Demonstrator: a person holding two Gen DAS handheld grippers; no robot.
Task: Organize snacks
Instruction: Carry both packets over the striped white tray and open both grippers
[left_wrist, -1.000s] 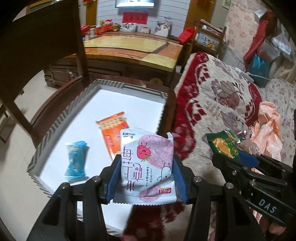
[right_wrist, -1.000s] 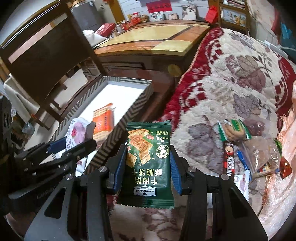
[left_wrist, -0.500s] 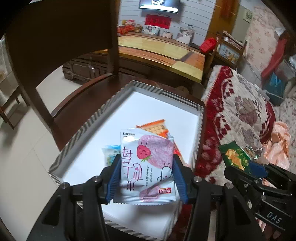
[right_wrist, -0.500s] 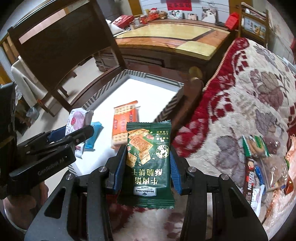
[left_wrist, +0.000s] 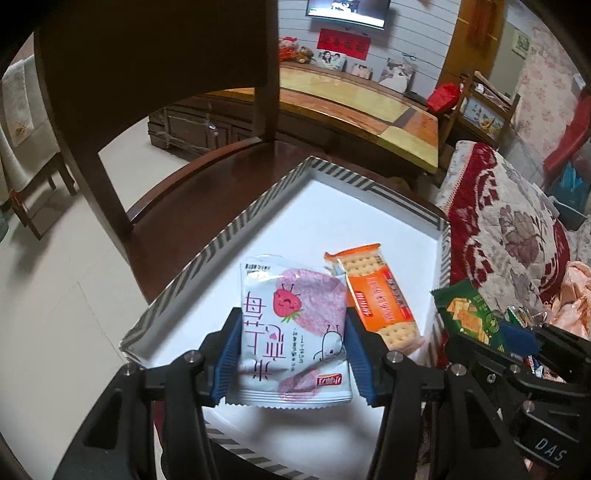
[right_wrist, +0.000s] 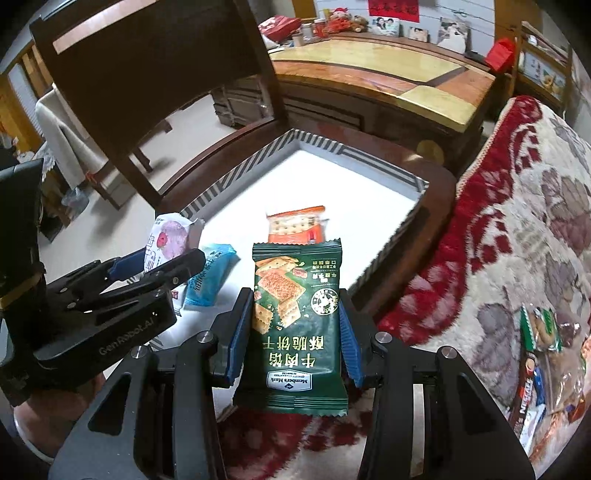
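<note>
My left gripper (left_wrist: 291, 343) is shut on a white strawberry snack packet (left_wrist: 291, 325), held above the white tray (left_wrist: 221, 240) with the striped rim. An orange cracker packet (left_wrist: 376, 295) lies in the tray just right of it. My right gripper (right_wrist: 291, 332) is shut on a green cracker packet (right_wrist: 295, 325), over the tray's near right corner. In the right wrist view the left gripper (right_wrist: 162, 262) with its strawberry packet (right_wrist: 168, 240) is at the left, and a blue packet (right_wrist: 208, 277) and the orange packet (right_wrist: 295, 225) lie in the tray (right_wrist: 236, 177).
The tray rests on a dark wooden chair (left_wrist: 177, 192) whose back rises at the upper left. A red and cream blanket (right_wrist: 517, 221) lies to the right, with several more snack packets (right_wrist: 535, 350) on it. A wooden table (left_wrist: 369, 99) stands behind.
Both grippers have moved left, from over the blanket's edge to over the tray, each still holding its packet. The blue packet is now hidden behind the strawberry packet in the left wrist view.
</note>
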